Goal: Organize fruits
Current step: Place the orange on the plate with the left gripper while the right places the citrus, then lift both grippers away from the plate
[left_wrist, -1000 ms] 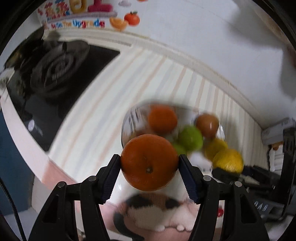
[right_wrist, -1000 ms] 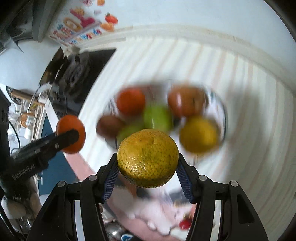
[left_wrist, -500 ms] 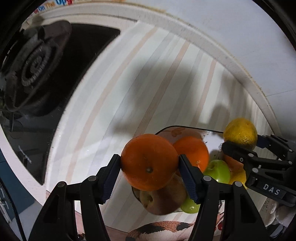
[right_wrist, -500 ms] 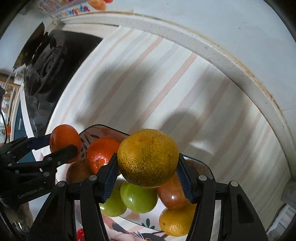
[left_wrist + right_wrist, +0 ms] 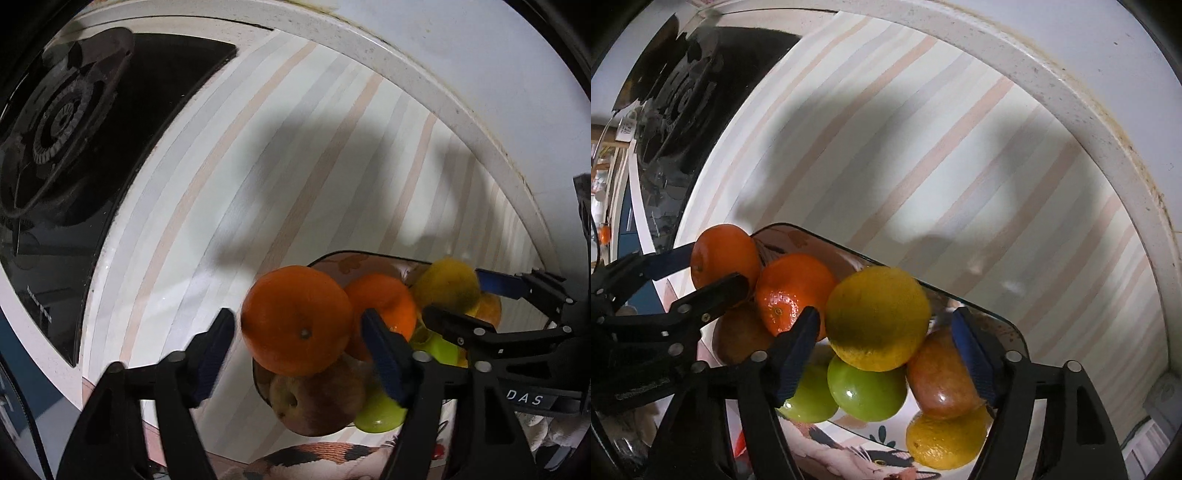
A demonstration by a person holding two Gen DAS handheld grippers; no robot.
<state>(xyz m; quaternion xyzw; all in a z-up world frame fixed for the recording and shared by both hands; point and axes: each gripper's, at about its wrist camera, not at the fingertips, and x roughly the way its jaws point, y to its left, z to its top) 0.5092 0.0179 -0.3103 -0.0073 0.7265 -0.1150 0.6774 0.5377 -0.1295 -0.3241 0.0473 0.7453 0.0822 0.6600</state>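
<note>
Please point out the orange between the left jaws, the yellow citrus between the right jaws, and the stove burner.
orange [image 5: 295, 321], left wrist view, front face.
yellow citrus [image 5: 877, 317], right wrist view, middle.
stove burner [image 5: 61, 118], left wrist view, ring.

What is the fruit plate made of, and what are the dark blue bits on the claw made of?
The fruit plate looks like smooth, glossy glass: its dark rim is thin and see-through, though clear plastic is possible. The blue pads on the right claw look like matte rubber or soft plastic, because fine ridges run across them.
</note>
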